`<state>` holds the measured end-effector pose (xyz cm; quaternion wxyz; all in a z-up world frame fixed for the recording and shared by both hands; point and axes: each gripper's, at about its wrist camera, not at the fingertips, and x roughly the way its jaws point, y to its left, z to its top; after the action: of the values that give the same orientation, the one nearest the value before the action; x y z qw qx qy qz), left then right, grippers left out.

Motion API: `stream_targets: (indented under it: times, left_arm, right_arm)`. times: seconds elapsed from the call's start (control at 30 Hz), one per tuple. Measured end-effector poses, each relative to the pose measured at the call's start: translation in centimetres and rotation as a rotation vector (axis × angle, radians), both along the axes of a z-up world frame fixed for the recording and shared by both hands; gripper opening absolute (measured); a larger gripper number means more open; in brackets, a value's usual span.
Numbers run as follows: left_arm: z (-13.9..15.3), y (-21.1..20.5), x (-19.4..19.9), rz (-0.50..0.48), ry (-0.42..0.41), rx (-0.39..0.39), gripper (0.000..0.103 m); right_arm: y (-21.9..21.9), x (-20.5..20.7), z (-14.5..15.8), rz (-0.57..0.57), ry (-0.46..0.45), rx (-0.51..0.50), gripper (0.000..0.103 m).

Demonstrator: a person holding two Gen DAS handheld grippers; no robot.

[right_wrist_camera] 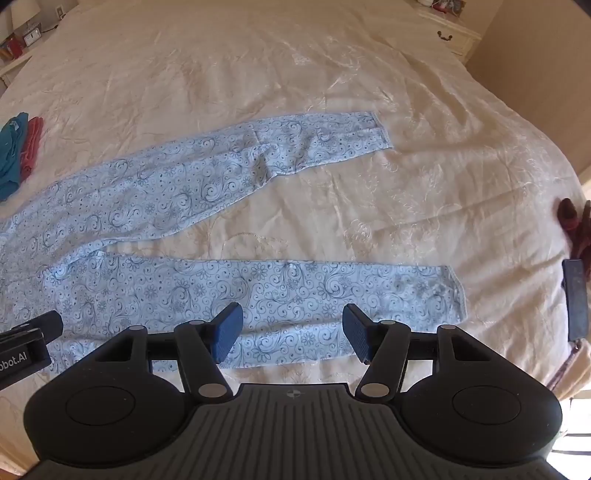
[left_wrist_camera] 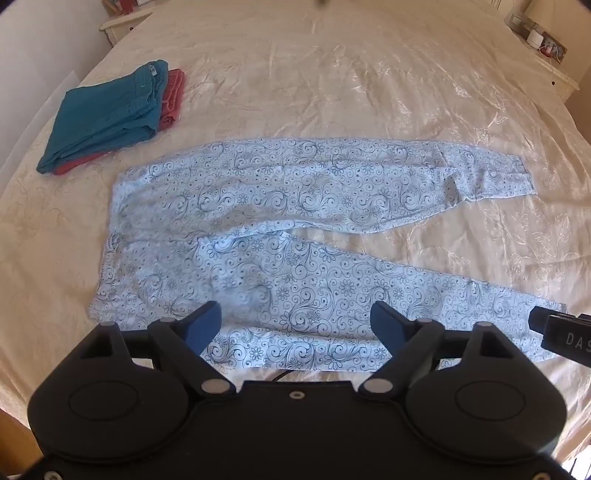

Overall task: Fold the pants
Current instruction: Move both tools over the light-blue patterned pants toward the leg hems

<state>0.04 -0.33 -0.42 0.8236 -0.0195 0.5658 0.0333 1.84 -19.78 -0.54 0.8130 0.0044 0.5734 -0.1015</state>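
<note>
Light blue pants (left_wrist_camera: 280,236) with a dark swirl print lie flat on the bed, waist to the left, both legs spread apart to the right. They also show in the right wrist view (right_wrist_camera: 207,291). My left gripper (left_wrist_camera: 295,325) is open and empty, over the near leg close to the waist. My right gripper (right_wrist_camera: 293,332) is open and empty, over the near leg toward its hem (right_wrist_camera: 456,291). The right gripper's body shows at the right edge of the left wrist view (left_wrist_camera: 561,332).
A cream satin bedspread (left_wrist_camera: 332,92) covers the bed. Folded teal pants (left_wrist_camera: 107,118) lie on folded red ones (left_wrist_camera: 173,99) at the far left. Nightstands (right_wrist_camera: 450,33) stand by the bed's head. A dark red garment (right_wrist_camera: 576,229) lies at the right edge.
</note>
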Motion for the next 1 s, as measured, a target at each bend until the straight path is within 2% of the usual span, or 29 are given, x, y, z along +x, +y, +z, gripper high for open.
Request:
stream_targets:
  times: [0.27,0.4,0.5,0.8,1.0]
  left_arm:
    - [-0.4,-0.6,-0.7,0.016,0.000,0.056,0.088]
    - [-0.3,-0.5,-0.6,0.010,0.036,0.027,0.088]
    - [-0.4,-1.1,-0.8,0.000,0.040,0.049,0.088]
    - [-0.6,-1.5,-1.1,-0.010,0.052,0.048,0.088]
    - [-0.6,-1.7,-0.9,-0.009,0.048,0.053,0.088]
  right_arm:
    - [-0.3,0.5,-0.2,0.017,0.013,0.026,0.059]
    - [-0.5,0.4,-0.3,0.016,0.016,0.034,0.059]
    - [-0.7,0.4,-0.4,0.017,0.020,0.033,0.059]
    - [-1.0,0.3,-0.7,0.007,0.030,0.057,0.059]
    - [-0.8,0.5,-0.8,0.024,0.034,0.026,0.059]
